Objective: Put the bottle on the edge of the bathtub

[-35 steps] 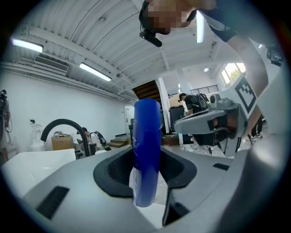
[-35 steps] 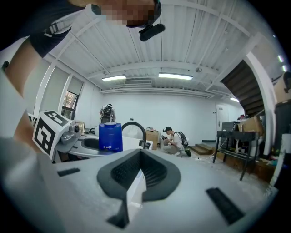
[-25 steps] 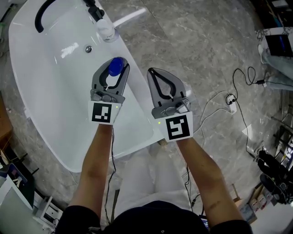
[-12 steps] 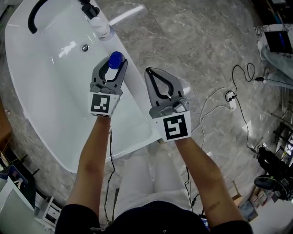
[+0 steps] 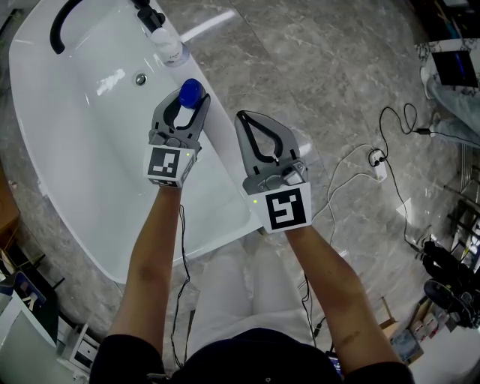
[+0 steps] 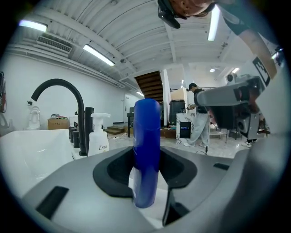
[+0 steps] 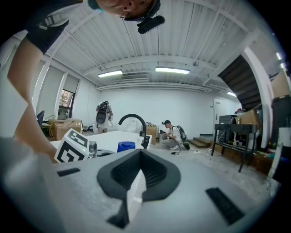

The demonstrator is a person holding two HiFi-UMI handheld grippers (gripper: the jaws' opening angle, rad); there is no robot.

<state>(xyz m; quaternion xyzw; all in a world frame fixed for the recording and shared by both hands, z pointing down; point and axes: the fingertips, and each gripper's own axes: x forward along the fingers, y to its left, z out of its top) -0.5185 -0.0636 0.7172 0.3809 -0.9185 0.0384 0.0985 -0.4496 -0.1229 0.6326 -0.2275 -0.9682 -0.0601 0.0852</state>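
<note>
**Figure. Bottle held over the tub rim, head view with both gripper views.**

The left gripper [image 5: 184, 103] is clamped on the bottle [image 5: 190, 93]. In the left gripper view its two pads close against the white body, and the blue cap rises clear above them. The bottle's long axis is upright, roughly square to the jaws.

The bathtub [image 5: 229, 187] fills the left of the scene. Its right-hand rim runs from the black tap [image 5: 64, 22] and the white pump bottle [image 5: 166, 43] at the far end towards the person at the near end. The held bottle sits over this rim about midway along it, nearer than the pump bottle and at the basin's right side. The gripper body hides the base, so contact with the rim cannot be judged; the rim probably lies just below.

The right gripper [image 5: 244, 118] hangs just to the right, over the stone floor, with its jaws closed together on nothing. The left hand is therefore the one placed to set the bottle down, by a short, straight descent.
</note>
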